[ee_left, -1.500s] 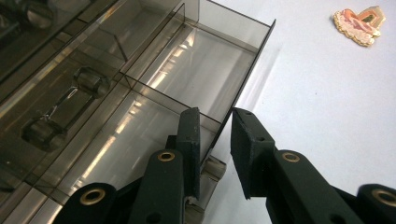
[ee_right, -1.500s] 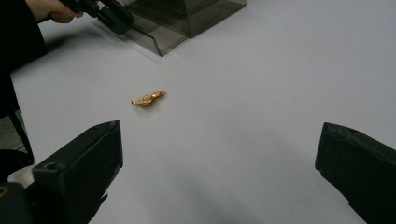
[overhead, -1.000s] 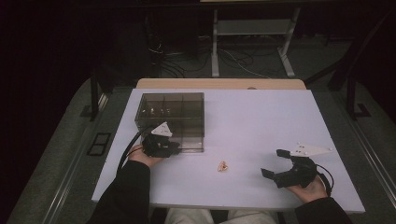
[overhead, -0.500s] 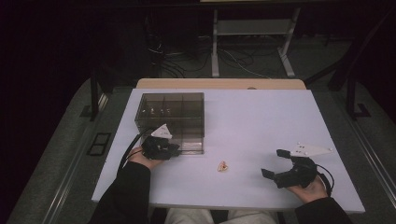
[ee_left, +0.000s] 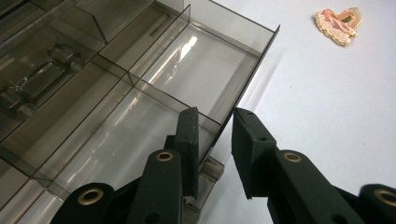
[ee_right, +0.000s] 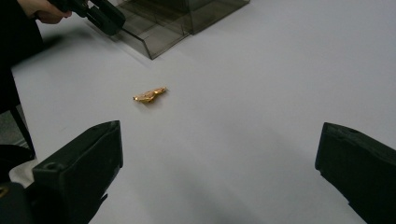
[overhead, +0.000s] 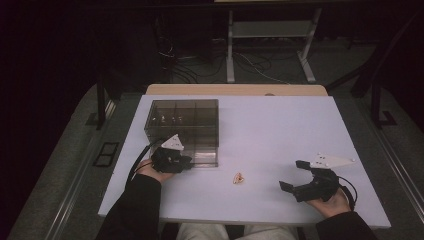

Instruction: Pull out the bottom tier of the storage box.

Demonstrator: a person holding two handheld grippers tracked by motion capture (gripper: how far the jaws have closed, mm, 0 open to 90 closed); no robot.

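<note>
Organizer box (ee_left: pixel 140 79) cut off at left and top edges in left tool view; small gold trinket (overhead: pixel 239 177) too small to identify.

A smoky, see-through plastic organizer box (overhead: pixel 184 129) sits on the left part of the white surface (overhead: pixel 280 130), its inside split by thin walls into several compartments. Its near wall (ee_left: pixel 243 88) stands between the jaws of the left gripper (ee_left: pixel 215 140). A small gold and pink heart-shaped trinket (overhead: pixel 239 178) lies flat on the surface, near the box's front right corner and apart from it.
</note>
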